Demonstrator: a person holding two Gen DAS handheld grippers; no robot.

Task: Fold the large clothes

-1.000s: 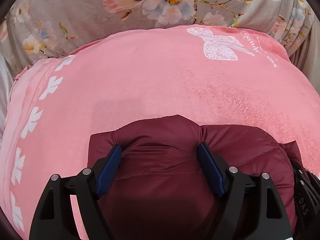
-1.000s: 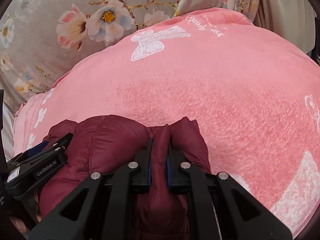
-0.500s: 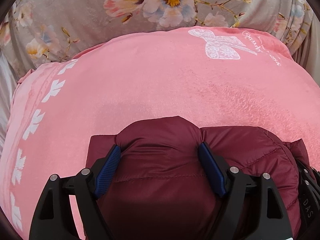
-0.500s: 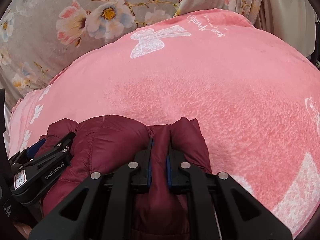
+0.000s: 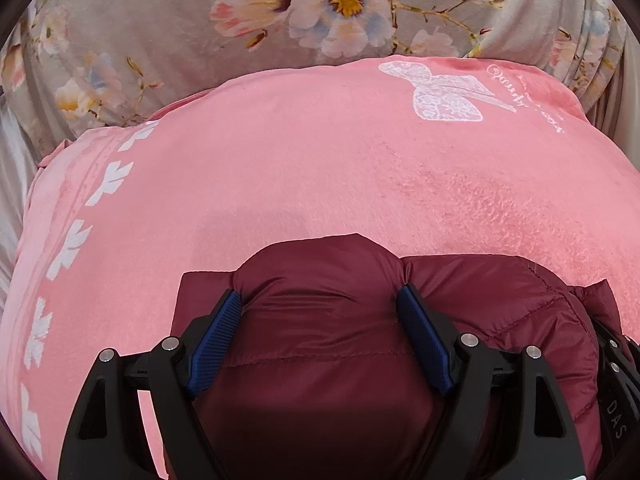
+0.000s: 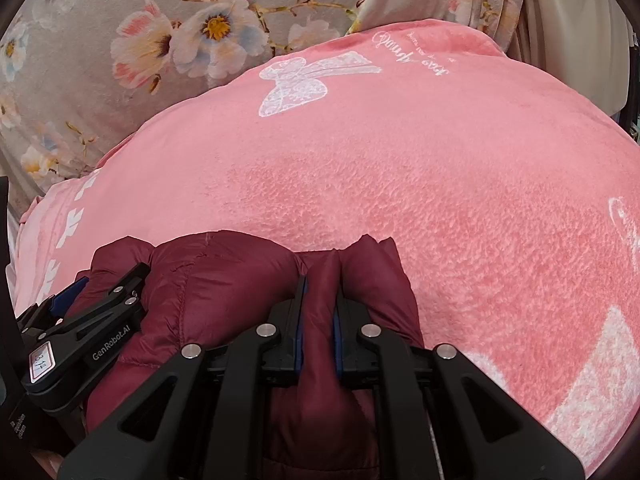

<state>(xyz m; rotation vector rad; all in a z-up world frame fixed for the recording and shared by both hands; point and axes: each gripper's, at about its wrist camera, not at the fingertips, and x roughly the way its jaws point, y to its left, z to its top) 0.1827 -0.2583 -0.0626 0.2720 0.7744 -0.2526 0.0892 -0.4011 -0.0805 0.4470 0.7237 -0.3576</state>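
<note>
Between the left gripper's half-spread pads bulges the maroon puffer jacket, the right gripper pinching it tightly alongside; both should lower together onto the pink blanket ahead.

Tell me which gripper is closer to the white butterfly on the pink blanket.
Hard to call; probably the right. Both the left gripper and right gripper clamp the maroon jacket side by side at the blanket's near edge, the butterfly far ahead, nearer the right side.

left wrist: close, facing forward over pink blanket | right wrist: same | shared: blanket, butterfly print
</note>
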